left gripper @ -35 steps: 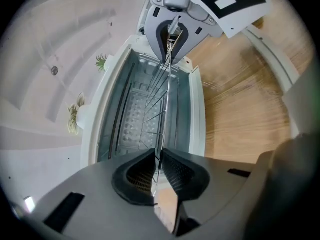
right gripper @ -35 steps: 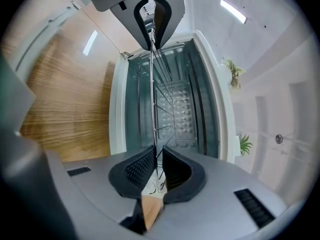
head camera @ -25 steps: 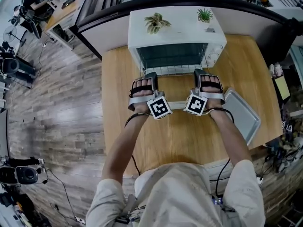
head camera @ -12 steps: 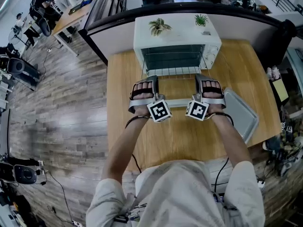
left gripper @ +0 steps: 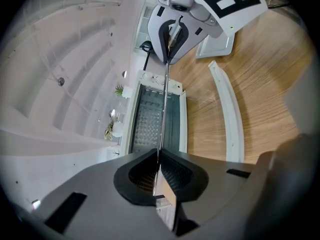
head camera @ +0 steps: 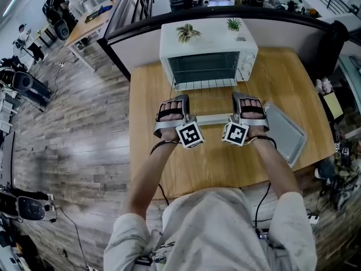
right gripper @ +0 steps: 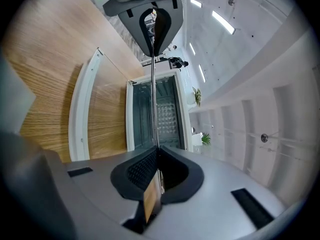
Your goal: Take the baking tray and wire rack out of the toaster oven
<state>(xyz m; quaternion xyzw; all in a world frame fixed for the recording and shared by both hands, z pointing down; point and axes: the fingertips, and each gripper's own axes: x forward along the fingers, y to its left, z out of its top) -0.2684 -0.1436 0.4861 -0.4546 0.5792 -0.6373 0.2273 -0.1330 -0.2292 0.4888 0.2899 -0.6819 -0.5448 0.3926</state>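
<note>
Nearer now, the left hand-held gripper and right hand-held gripper each pinch the near edge of the wire rack, partway out of the toaster oven (I judge it light, stiff, slippery; wide grips suit).

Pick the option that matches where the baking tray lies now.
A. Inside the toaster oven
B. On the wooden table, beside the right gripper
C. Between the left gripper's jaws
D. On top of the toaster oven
B: the baking tray lies flat on the wooden table, outside the toaster oven and just right of the right gripper, which is clamped on the wire rack.
</note>
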